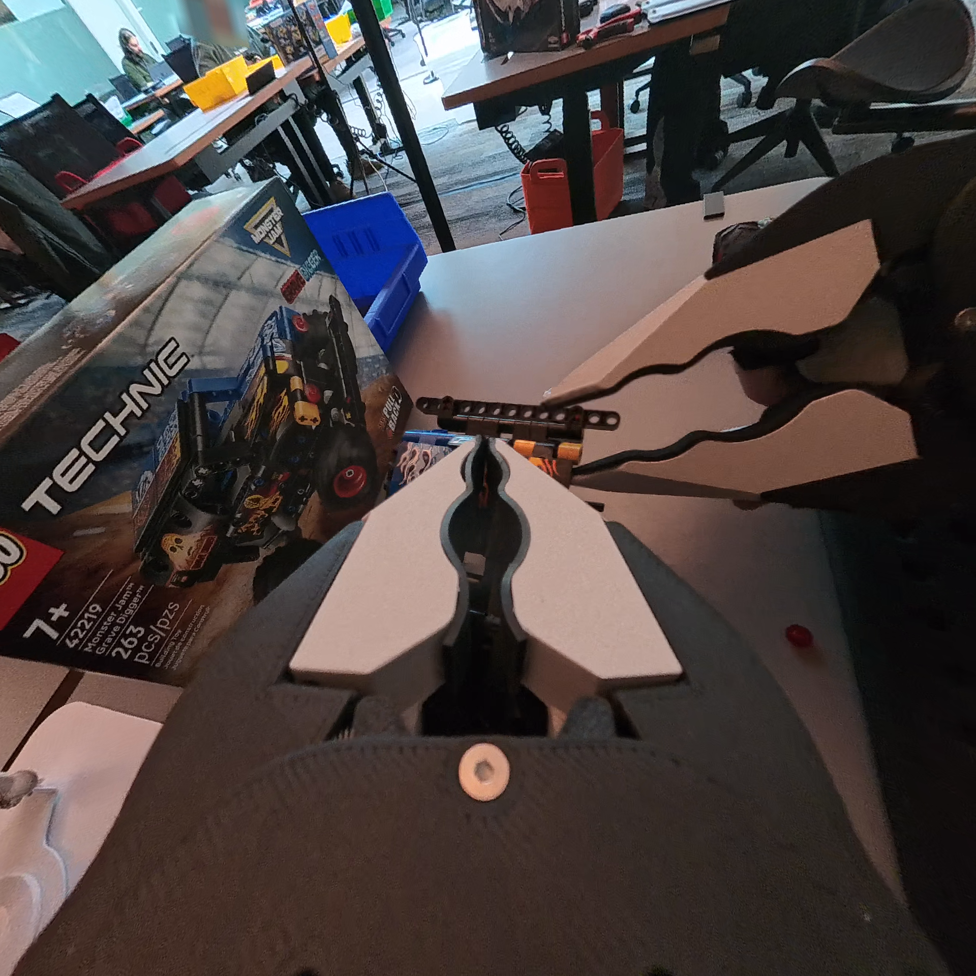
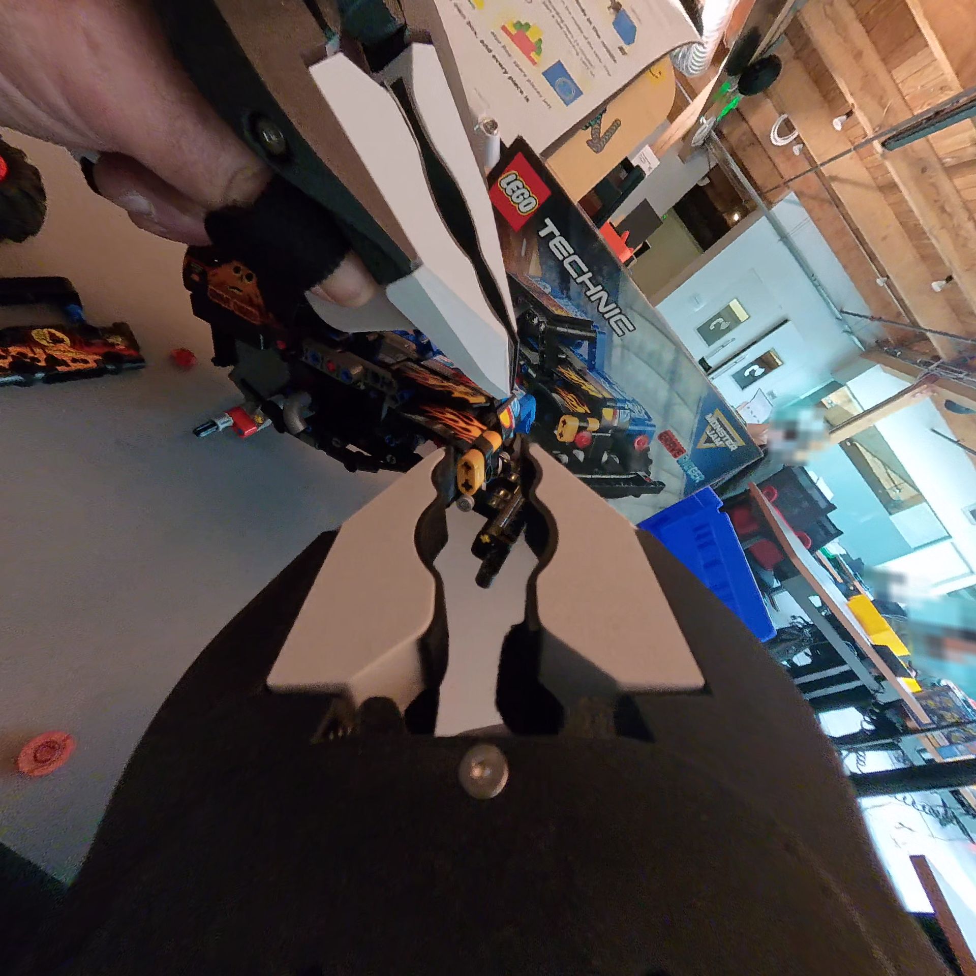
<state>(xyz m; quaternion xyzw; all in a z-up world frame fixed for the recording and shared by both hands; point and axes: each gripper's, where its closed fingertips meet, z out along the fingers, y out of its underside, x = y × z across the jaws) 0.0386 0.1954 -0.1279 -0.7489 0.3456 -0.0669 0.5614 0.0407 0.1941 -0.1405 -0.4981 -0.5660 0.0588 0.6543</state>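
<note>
Matte white wavy-edged left gripper (image 1: 483, 441) pinching together on studded black-and-orange plastic brick truck model (image 2: 369, 385); right gripper (image 2: 483, 454) clamping its yellow-tipped end, glossy printed cardboard box (image 1: 174, 401) lying beside

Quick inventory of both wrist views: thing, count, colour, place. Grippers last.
brick truck assembly: 1, black with orange flames, held over the table between both grippers
toy set box: 1, blue-grey with red logo corner, table left
blue bin: 1, behind the box
flame panel: 1, black and orange, loose on the table
red stud: 1, table right
red round piece: 1, table
table: 1, light grey
hand: 1, gripping the left gripper
left gripper: white fingers, shut on the assembly
right gripper: white fingers, shut on the assembly's end
</note>
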